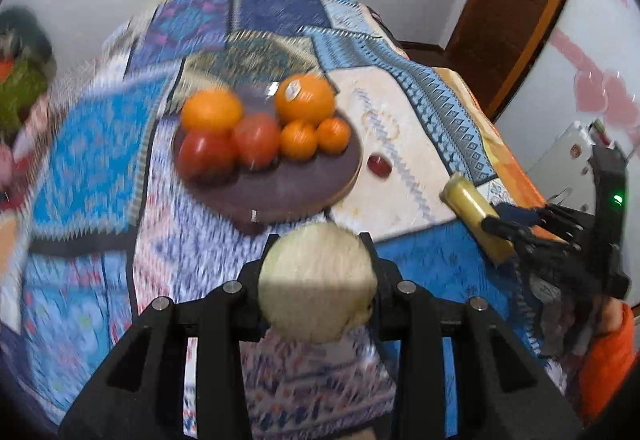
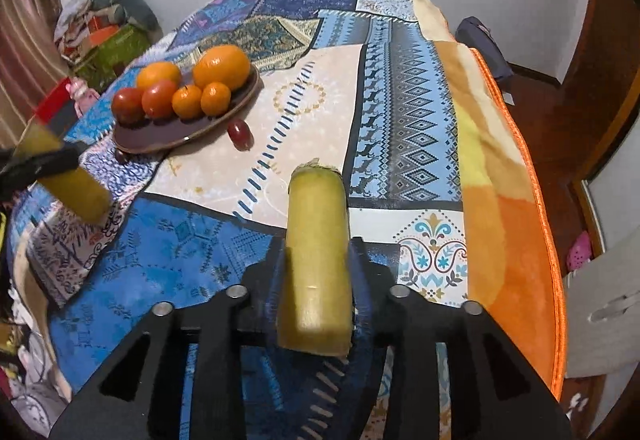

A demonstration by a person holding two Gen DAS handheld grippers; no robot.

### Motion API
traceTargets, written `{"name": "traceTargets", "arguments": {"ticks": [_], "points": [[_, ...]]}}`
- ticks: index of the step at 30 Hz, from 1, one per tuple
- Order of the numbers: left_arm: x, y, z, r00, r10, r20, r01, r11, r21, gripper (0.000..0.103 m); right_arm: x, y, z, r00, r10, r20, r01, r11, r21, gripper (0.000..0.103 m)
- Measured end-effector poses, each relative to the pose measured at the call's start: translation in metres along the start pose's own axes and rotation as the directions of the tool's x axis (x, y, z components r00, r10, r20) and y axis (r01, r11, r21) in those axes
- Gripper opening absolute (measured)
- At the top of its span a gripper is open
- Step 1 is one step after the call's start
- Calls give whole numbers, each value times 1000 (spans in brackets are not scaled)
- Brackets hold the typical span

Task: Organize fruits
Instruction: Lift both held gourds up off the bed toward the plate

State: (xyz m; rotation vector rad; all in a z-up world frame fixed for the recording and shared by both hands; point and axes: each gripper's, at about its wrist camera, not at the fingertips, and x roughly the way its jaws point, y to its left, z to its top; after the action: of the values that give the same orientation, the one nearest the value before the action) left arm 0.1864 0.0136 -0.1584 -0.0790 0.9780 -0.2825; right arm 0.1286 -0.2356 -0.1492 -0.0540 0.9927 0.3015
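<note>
A dark purple plate holds several oranges and two red tomatoes. A small red fruit lies on the cloth just right of the plate. My left gripper is shut on a yellow-green cylindrical piece, seen end-on and held above the cloth in front of the plate; it shows side-on in the right wrist view. My right gripper is shut on a second yellow-green cylindrical piece, held above the table to the right.
A patterned blue patchwork cloth covers the table, with an orange blanket edge on the right. Clutter of bags and boxes sits at the far left. A wooden door stands at the back right.
</note>
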Motion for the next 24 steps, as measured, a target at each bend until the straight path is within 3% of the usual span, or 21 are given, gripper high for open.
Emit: {"name": "traceTargets", "arguments": {"ticks": [4,10,15,18,21,24], "points": [[-13,16,-19,999,-39,5,39,997,-61,37,13,2,3,1000,0,-30,0,1000,0,36],[-8,21,-45,997,56,-49,-56,998,-9,35,27,3,8,999,15,-42,-14,1000,14,36],[-3,18,-44,997,62,-45,-60,998,27,35,35,8,14,999,18,-42,-17,1000,17,35],[23,16,-47,990,76,-119,-72,997,38,36,35,10,15,999,22,-33,-22,1000,16,34],[28,9,-48,989,120,-89,-113,990,79,37,33,10,13,999,34,-23,-34,999,25,34],[28,12,-46,990,112,-88,-107,992,65,37,31,11,14,998,64,-14,-64,997,34,34]]}}
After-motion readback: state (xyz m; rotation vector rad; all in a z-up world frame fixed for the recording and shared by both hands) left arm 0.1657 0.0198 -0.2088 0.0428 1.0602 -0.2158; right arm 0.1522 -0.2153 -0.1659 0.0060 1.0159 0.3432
